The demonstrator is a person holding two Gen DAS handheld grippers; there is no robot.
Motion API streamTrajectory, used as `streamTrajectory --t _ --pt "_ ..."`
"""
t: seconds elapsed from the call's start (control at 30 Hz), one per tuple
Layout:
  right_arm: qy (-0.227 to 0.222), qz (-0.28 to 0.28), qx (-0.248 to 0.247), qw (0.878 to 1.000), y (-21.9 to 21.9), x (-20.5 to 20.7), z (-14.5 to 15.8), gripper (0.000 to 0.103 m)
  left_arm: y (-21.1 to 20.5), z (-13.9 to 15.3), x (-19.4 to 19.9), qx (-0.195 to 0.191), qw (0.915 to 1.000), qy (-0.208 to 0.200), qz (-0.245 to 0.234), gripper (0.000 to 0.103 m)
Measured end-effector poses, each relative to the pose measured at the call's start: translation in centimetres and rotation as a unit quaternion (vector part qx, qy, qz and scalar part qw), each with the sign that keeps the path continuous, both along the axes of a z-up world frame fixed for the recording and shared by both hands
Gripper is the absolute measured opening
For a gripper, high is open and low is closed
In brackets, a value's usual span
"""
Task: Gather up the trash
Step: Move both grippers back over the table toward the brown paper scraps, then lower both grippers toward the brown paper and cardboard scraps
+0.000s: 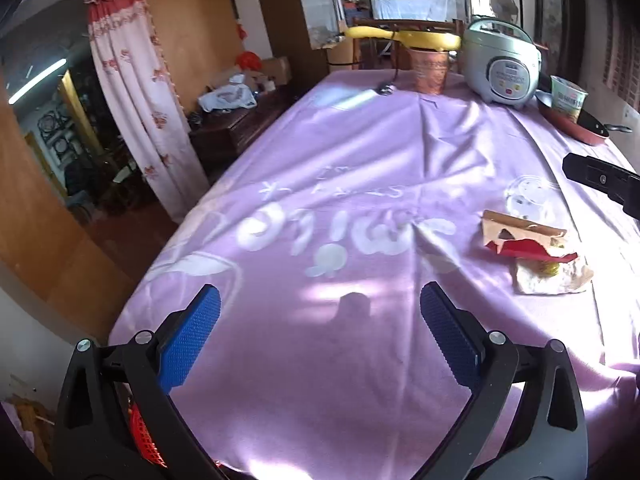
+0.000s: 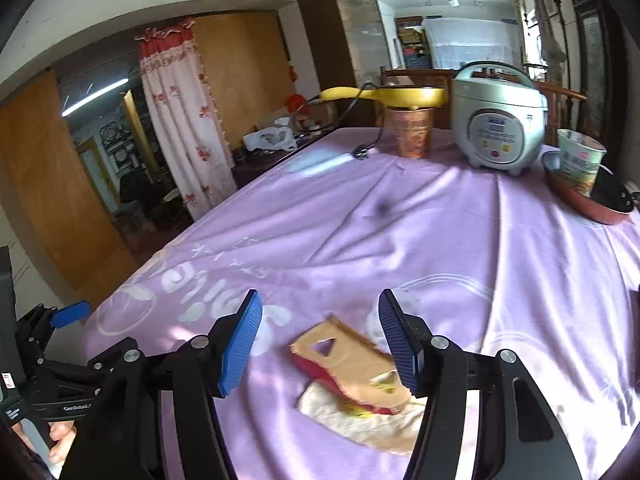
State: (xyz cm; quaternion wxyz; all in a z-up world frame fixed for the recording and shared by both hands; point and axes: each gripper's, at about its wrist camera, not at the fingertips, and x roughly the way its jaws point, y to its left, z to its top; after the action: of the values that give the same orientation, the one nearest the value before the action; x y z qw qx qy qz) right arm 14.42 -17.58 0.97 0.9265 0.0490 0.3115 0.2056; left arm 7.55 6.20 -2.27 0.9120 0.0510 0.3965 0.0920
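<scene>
Two grippers hung over a lilac tablecloth [image 1: 360,152], a soft, creased fabric printed with pale lettering. The left gripper [image 1: 320,308] stood with its jaws spread wide, its blue ribbed pads [image 1: 192,336] over bare cloth and nothing between them. The right gripper [image 2: 320,320] was also parted, less widely, with nothing pressed by its pads. The trash [image 2: 360,384] was a flat, torn piece of brown cardboard with a triangular cut-out and a red strip, lying on a crumpled whitish wrapper. It lay on the cloth below and just ahead of the right gripper's pads, nearer the right-hand one; from the left wrist the same trash [image 1: 532,256] sat well off to the right of that gripper.

Only the right wrist view showed a hand [image 2: 60,436] at the lower left corner gripping the left tool's black frame. Both views showed a rounded grey rice cooker [image 1: 500,64], a copper-coloured tin [image 1: 430,68] under a yellow pan [image 1: 404,38], and a paper cup [image 2: 580,160] in a red pan [image 2: 592,200] at the far end.
</scene>
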Motion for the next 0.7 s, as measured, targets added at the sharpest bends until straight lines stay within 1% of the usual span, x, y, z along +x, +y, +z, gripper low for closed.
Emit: streamTrajectory --t 0.1,0.17,0.23,0.27,0.37,0.47,0.57,0.7 --pt "0.003 -0.035 0.011 0.999 -2.7 1.0 -1.2 0.060 -1.9 -0.7 1.9 -0.021 0.9992 0.023 -0.026 0.096" --pt "0.032 -0.058 0.018 0.998 -4.1 2.1 -2.2 0.060 -3.4 -1.3 2.9 -0.032 0.9979 0.037 -0.043 0.096" --pt "0.046 -0.053 0.041 0.997 -4.9 2.6 -2.4 0.061 -5.0 -1.9 3.6 -0.038 0.9963 0.046 -0.061 0.096" --pt "0.048 -0.057 0.043 0.996 -5.2 2.7 -2.4 0.061 -5.6 -2.1 3.8 -0.039 0.9957 0.049 -0.068 0.096" --pt "0.048 -0.065 0.035 0.996 -5.3 2.6 -2.6 0.061 -7.2 -2.8 4.8 -0.043 0.9933 0.064 -0.087 0.096" --pt "0.057 -0.071 0.027 0.996 -5.3 2.8 -3.1 0.062 -8.4 -3.6 5.3 -0.050 0.9903 0.080 -0.102 0.096" --pt "0.079 -0.083 0.017 0.993 -5.5 3.3 -4.1 0.062 -8.7 -4.3 5.2 -0.041 0.9904 0.082 -0.103 0.096" --pt "0.113 -0.103 -0.019 0.988 -5.4 4.2 -5.8 0.062 -7.4 -5.0 5.4 -0.047 0.9920 0.087 -0.079 0.096"
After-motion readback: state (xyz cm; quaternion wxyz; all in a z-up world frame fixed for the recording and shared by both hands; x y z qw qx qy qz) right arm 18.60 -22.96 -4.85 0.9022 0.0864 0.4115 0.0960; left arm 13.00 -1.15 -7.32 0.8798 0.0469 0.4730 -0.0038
